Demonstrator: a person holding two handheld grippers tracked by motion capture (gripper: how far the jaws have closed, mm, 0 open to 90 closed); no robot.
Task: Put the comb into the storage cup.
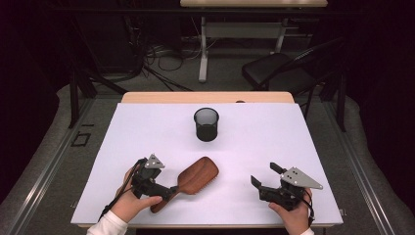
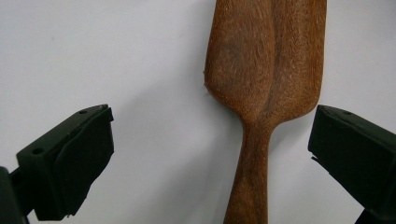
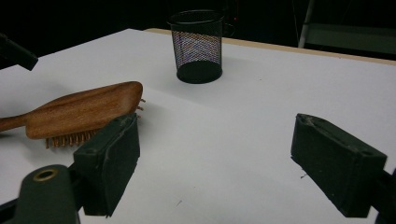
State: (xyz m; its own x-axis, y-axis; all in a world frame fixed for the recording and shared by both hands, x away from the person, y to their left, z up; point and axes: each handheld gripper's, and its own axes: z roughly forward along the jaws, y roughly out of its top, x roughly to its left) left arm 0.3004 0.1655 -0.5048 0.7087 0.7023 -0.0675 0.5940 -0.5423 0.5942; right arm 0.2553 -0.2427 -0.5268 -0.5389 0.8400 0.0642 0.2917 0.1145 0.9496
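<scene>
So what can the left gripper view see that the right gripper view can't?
Left gripper view alone: the hairbrush's handle lying between that gripper's open jaws, seen from straight above, with the wood grain close up.

Right gripper view alone: the black mesh cup standing upright farther back, the brush's bristles facing down on the table, and the table's wooden far edge.

Both: the wooden hairbrush and the white table top.

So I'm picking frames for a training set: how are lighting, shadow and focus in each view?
High view: the white table is evenly lit, the room behind dark, the picture a little soft. Left gripper view: the brown wooden hairbrush shows sharp grain and casts a faint shadow to its left. Right gripper view: dimmer, near claw pads soft, the black wire-mesh cup fairly crisp.
</scene>
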